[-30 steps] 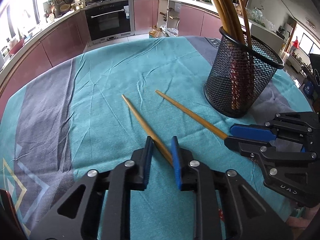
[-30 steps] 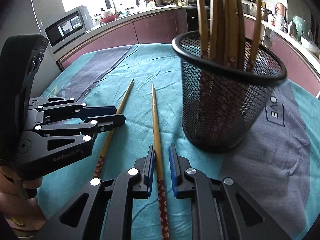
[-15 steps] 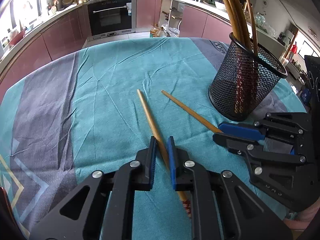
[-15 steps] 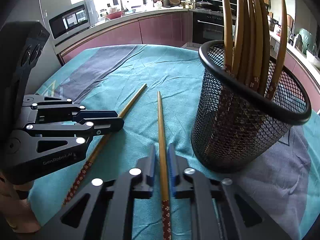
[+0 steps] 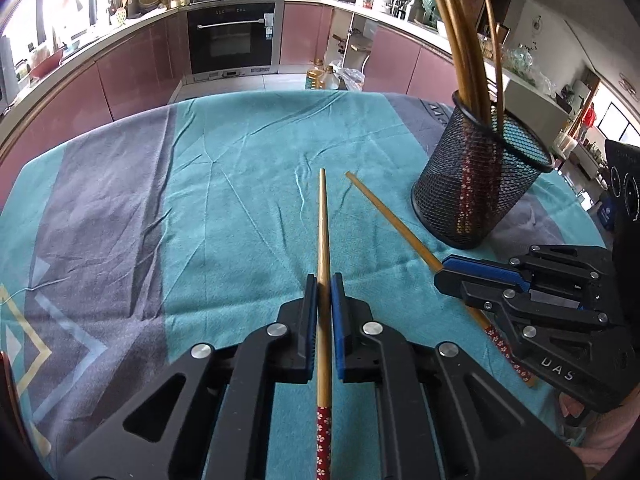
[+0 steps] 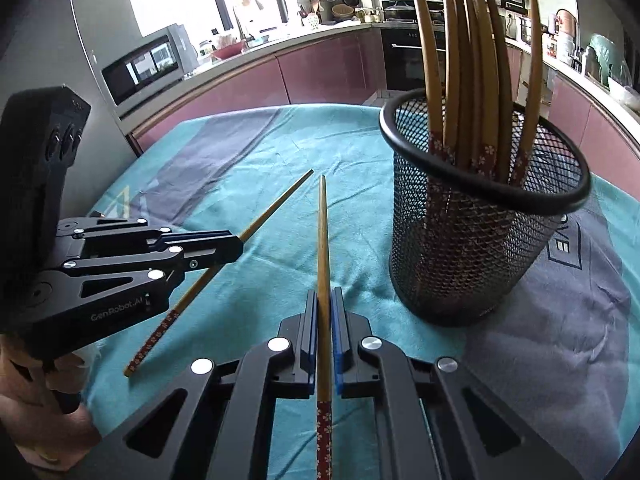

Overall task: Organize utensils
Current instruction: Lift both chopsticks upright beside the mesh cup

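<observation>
1. The left gripper (image 5: 324,280) is seen with its jaws pinched on a wooden chopstick (image 5: 323,240); the stick runs forward between the blue pads (image 5: 338,312), its tip over the teal cloth (image 5: 240,184) and its red flowered end toward the camera.
2. The right gripper (image 6: 324,294) is likewise closed on a second chopstick (image 6: 322,240); the same grip is seen from the side in the left wrist view, where the right gripper (image 5: 440,276) has the stick (image 5: 384,212) clamped between its jaws.
3. The two chopsticks are held side by side and near each other, tips pointing away, apart along their length.
4. A black mesh holder (image 6: 476,248) is stood upright on the table to the right of both sticks; a bundle of chopsticks (image 6: 464,60) is held in it, tips up, red ends down.
5. Whether the held sticks are touching the cloth cannot be told.
</observation>
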`<state>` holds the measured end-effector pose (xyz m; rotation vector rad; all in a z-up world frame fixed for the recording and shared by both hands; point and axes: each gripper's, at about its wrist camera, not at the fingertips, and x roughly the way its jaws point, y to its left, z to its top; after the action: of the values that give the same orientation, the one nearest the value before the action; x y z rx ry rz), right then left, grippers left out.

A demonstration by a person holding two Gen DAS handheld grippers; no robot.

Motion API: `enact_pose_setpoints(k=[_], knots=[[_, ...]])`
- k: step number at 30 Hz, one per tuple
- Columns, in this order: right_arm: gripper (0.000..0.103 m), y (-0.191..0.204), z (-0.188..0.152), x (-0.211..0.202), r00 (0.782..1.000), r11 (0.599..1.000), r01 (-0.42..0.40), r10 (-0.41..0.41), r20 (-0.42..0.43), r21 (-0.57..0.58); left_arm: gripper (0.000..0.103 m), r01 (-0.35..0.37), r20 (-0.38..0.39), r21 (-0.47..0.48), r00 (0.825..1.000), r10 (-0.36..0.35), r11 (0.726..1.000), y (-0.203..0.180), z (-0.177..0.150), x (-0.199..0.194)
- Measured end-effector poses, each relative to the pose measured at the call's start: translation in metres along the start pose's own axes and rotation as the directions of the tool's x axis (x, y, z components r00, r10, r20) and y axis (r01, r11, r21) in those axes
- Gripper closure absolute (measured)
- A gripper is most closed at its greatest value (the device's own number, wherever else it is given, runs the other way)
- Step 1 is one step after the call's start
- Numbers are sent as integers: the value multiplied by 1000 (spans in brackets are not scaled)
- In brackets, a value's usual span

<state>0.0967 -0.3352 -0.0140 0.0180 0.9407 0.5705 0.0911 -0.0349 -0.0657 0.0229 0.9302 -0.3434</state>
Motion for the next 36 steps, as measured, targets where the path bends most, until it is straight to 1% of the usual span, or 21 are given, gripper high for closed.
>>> enact_pose_setpoints(k=[9,17,27,36], knots=[[97,7,2,-35,995,999,-52,51,84,6,96,30,56,4,998,-30,1000,-8,-3,-27],[97,10,3,-54,989,997,-73,70,134,14,96,55,97,18,994,-56,998,-16,-4,-52],[97,9,6,-67,982,997,-81,76,172,19,96,101,128,23,986,-103,995,-21,0,-68],[97,5,6,-73,978,995,-91,83,192,29,96,129,142,26,981,-131,991,-21,0,-74]])
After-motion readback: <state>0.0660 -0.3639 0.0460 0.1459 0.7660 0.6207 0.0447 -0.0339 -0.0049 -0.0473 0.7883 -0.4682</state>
